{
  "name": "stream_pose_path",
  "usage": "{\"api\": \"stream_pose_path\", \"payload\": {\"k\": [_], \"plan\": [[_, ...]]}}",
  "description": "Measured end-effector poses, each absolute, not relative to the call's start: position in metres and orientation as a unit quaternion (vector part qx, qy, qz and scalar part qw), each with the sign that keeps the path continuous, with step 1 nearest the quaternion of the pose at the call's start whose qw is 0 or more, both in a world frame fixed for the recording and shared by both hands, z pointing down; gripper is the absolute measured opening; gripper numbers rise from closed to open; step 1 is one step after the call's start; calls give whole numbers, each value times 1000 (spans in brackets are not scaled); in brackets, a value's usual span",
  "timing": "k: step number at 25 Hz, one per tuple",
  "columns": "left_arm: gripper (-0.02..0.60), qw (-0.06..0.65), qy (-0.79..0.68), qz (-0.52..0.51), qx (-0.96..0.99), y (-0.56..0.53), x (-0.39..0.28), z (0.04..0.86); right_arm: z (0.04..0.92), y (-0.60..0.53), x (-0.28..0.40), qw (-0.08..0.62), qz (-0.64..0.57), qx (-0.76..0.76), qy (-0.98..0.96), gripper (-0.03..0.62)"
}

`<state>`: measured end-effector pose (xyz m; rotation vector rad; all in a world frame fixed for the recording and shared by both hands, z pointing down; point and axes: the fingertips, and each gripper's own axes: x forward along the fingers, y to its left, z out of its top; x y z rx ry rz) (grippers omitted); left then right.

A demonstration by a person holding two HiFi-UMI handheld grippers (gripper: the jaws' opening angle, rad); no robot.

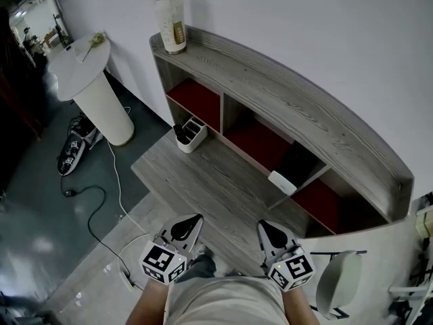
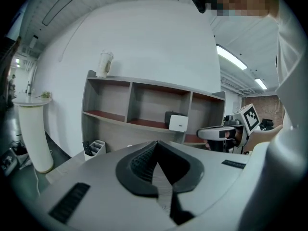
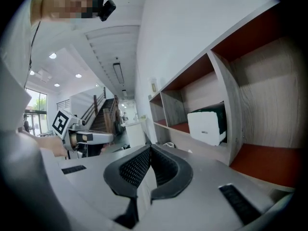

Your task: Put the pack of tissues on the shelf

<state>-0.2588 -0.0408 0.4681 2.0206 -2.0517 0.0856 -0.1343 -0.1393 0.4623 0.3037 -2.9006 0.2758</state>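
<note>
At the far left end of the shelf (image 1: 284, 93), on its top board, a tall pale pack (image 1: 170, 24) stands upright. I take it for the pack of tissues, so the task looks done. Below it a small caddy (image 1: 191, 134) sits on the desk (image 1: 203, 175). The left gripper (image 1: 184, 230) hangs near the person's body, its fingers (image 2: 139, 162) clenched on nothing. The right gripper (image 1: 272, 234) beside it is likewise clenched and empty. The pack lies well apart, forward and to the left of both, with the left gripper nearer. A white box (image 1: 282, 181) sits in a compartment ahead of the right gripper.
</note>
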Motion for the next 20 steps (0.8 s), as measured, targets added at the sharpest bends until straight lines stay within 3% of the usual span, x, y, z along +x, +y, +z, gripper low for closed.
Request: {"api": "stream_pose_path", "payload": {"k": [20], "plan": [[15,148,-686,10,713,-58,-249,467,460,-144,-131,110,80,97,-986,28]]}}
